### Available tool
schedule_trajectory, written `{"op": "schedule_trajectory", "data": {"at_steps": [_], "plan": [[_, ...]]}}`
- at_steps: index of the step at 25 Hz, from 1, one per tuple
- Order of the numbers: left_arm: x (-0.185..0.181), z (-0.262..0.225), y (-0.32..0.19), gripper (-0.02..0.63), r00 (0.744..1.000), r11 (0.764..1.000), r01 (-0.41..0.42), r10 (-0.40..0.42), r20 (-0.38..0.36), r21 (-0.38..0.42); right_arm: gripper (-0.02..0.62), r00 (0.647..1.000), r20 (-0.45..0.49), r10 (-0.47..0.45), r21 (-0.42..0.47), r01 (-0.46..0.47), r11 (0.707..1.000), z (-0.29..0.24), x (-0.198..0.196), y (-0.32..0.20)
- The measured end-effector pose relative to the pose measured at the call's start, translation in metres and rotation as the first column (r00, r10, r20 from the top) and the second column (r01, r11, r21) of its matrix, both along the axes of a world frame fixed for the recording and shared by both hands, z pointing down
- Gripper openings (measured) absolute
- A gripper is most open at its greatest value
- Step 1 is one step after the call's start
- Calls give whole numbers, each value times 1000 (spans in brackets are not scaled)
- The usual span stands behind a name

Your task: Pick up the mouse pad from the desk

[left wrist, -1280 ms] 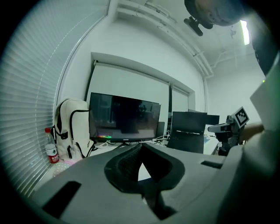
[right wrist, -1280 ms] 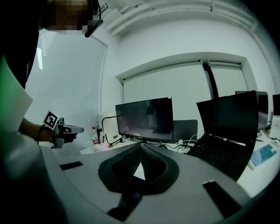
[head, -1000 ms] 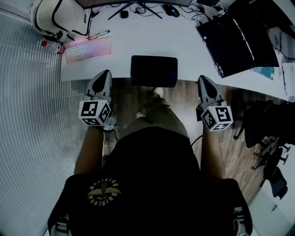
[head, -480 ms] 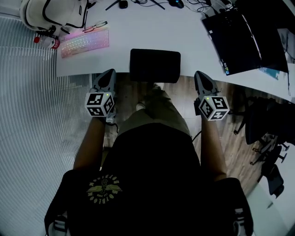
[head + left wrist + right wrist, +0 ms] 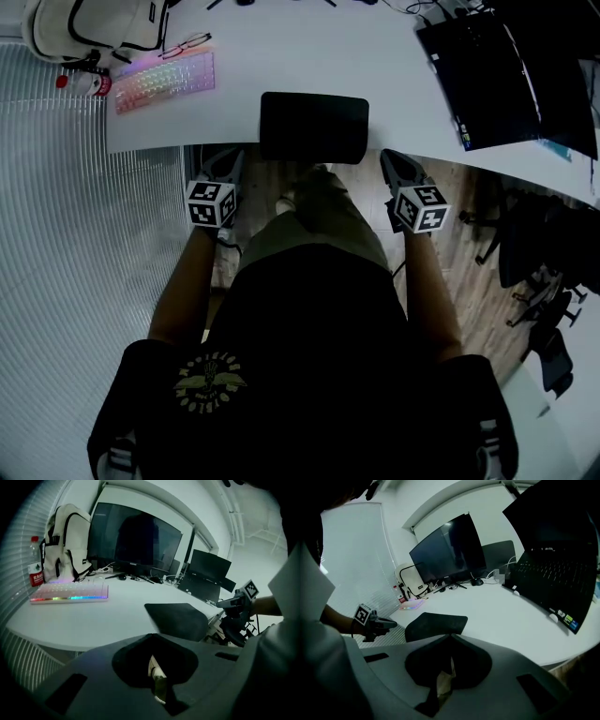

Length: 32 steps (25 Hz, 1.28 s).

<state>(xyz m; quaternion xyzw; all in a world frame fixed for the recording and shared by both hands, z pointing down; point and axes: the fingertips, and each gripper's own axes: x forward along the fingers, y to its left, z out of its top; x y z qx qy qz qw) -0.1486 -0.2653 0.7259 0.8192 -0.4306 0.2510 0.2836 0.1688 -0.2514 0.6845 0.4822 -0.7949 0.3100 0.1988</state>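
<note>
Two tools are held low in front of the person's dark shirt [image 5: 300,356], on the near side of the table's edge. The left tool [image 5: 225,161] is clenched with nothing between its jaws. The right tool [image 5: 397,165] is likewise clenched and empty. Between them and slightly beyond lies the black, round-cornered rectangular mouse pad [image 5: 314,127]. It lies flat on the white table [image 5: 281,56] with its near edge overhanging the rim, and neither tool touches it. Farther left is a pink backlit keyboard [image 5: 166,82], and farther right an open black laptop [image 5: 487,75]. At the far left corner stand a white backpack [image 5: 94,23] and a red-capped bottle [image 5: 35,569]. A large dark monitor [image 5: 136,536] stands at the back.
</note>
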Motion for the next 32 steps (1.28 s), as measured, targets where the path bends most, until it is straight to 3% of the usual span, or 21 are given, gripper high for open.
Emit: {"op": "schedule_trajectory", "data": {"at_steps": [5,8,10,13,15,18,21,27,32], "plan": [[7,32,9,8,999,996,-35,33,-28,-87,6,999,46,-28,-92,32,995,37,-4,8],[16,43,14,12,995,988,-69,58,-85,-135,57,996,66,-56,-137,64,988,54,-10,13],[22,46,16,59,990,984,-82,63,-124,-161,88,993,94,-68,-178,84,980,63,-15,17],[31,48,19,117,981,976,-120,89,-170,-180,199,984,157,-88,-248,125,961,76,-26,22],[39,48,20,170,974,971,-147,110,-198,-186,236,980,172,-103,-276,149,949,82,-31,23],[49,52,17,247,965,964,-176,129,-228,-200,249,978,169,-120,-284,165,944,89,-34,21],[59,58,11,282,960,954,-204,151,-237,-218,250,976,179,-128,-283,175,943,92,-37,16],[74,68,6,287,950,942,-236,172,-261,-238,250,965,212,-155,-280,212,936,95,-59,13],[84,68,8,255,959,936,-231,173,-226,-266,223,966,197,-168,-286,221,932,94,-62,15]]}}
